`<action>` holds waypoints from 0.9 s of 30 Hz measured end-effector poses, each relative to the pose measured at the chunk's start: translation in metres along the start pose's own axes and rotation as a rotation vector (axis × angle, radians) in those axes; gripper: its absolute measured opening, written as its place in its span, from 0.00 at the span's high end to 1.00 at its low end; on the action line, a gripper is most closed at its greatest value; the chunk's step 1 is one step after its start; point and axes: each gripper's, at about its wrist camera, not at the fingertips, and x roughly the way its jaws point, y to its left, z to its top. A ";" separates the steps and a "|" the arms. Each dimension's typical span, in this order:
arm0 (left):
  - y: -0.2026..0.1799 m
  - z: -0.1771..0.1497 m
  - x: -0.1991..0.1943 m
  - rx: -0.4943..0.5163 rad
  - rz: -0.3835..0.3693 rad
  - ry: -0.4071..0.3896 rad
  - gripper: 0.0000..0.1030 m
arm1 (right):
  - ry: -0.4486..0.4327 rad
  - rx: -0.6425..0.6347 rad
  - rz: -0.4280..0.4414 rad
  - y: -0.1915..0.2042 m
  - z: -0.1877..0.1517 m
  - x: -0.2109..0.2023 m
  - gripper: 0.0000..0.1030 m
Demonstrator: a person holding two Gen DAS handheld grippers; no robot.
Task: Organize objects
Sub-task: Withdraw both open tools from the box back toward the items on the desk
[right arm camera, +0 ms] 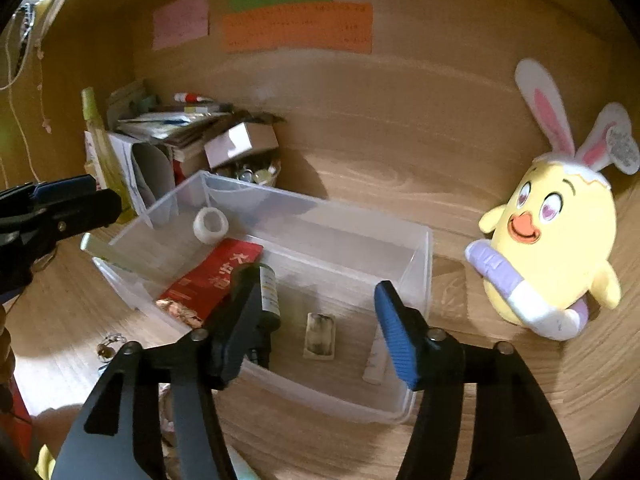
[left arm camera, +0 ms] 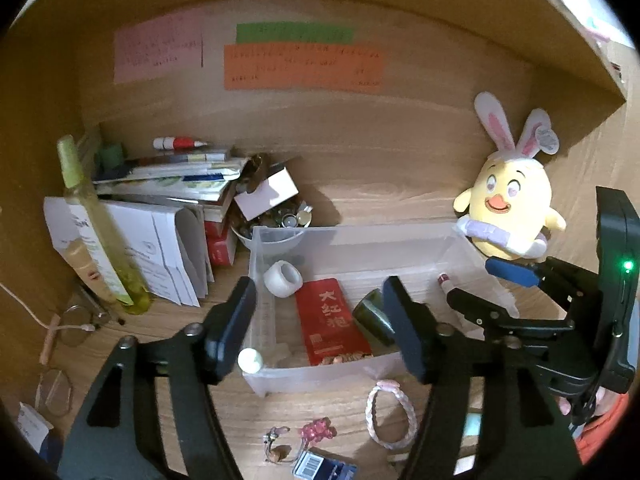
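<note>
Clear plastic bin (right arm camera: 416, 264) on a wooden desk, with both grippers held over it.

Both jaw pairs are seen parted about halfway, and nothing is gripped by the left gripper (left arm camera: 320, 324) or the right gripper (right arm camera: 316, 328). Inside the bin, a red packet (right arm camera: 212, 280) is seen at 9 o'clock, a white tape roll (right arm camera: 211, 225) at 11, a dark bottle (right arm camera: 269, 296) beside the packet, a small sachet (right arm camera: 319, 336) near the middle, and a white tube (right arm camera: 374, 360) at 5. A yellow plush chick (right arm camera: 552, 248) is stood outside, at 3 o'clock.
</note>
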 end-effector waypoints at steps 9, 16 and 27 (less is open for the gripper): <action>-0.003 -0.011 -0.024 0.001 -0.010 -0.005 0.11 | -0.040 -0.011 0.006 0.005 -0.008 -0.030 0.27; 0.003 -0.029 -0.032 -0.012 0.001 0.030 0.10 | -0.044 0.005 0.021 0.004 -0.023 -0.049 0.26; 0.014 -0.070 -0.029 -0.032 0.031 0.117 0.09 | -0.001 0.007 0.032 0.006 -0.054 -0.060 0.26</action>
